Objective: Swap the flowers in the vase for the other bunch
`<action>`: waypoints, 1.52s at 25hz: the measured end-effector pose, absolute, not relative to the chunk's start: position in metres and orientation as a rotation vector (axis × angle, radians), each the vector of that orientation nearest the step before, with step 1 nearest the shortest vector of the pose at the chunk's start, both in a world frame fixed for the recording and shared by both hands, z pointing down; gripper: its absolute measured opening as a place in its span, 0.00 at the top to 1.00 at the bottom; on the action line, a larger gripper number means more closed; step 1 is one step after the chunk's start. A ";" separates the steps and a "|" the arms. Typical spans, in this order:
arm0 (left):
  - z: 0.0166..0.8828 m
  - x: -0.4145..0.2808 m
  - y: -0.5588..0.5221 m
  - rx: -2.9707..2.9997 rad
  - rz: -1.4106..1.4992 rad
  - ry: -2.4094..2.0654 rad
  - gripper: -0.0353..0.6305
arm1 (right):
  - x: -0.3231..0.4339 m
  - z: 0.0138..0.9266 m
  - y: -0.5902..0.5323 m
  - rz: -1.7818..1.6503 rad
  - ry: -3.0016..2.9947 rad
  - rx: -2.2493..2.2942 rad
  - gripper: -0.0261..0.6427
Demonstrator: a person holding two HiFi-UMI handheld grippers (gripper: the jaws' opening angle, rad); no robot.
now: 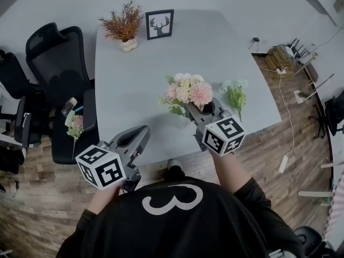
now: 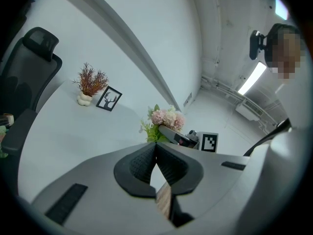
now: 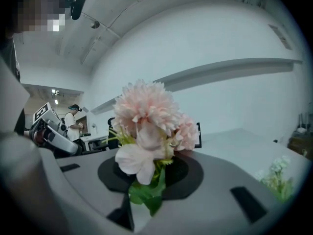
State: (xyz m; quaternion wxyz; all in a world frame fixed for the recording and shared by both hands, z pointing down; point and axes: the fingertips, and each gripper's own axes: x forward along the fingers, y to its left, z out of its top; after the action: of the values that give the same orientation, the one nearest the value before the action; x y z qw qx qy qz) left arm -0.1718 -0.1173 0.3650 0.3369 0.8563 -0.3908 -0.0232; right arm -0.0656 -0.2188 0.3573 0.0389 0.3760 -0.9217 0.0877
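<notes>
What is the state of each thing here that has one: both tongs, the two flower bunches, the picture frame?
left tongs: shut, empty.
right tongs: shut on the pink bunch.
white bunch: lying flat on the table.
picture frame: standing upright.

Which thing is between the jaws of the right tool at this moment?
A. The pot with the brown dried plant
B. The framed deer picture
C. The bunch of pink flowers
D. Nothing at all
C: the right tool is closed on the stems of the pink flowers, and the blooms stand just above its jaws in the right gripper view.
</notes>
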 end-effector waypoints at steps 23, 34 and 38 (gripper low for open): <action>0.335 -0.183 -0.079 2.362 -0.106 -0.951 0.93 | -0.025 0.244 -0.150 -0.093 -2.879 1.474 0.80; 0.339 -0.113 -0.097 2.408 -0.075 -0.773 0.93 | 0.095 0.257 -0.131 -0.060 -2.631 1.777 0.81; 0.340 -0.085 -0.113 2.430 -0.054 -0.731 0.93 | 0.131 0.267 -0.138 -0.018 -2.578 1.843 0.81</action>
State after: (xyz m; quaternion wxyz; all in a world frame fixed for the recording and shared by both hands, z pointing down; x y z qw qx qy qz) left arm -0.0850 -0.1131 0.3395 0.2971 0.9142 -0.2750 -0.0205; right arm 0.1307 -0.1384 0.2669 -0.0140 0.5815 -0.8134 -0.0056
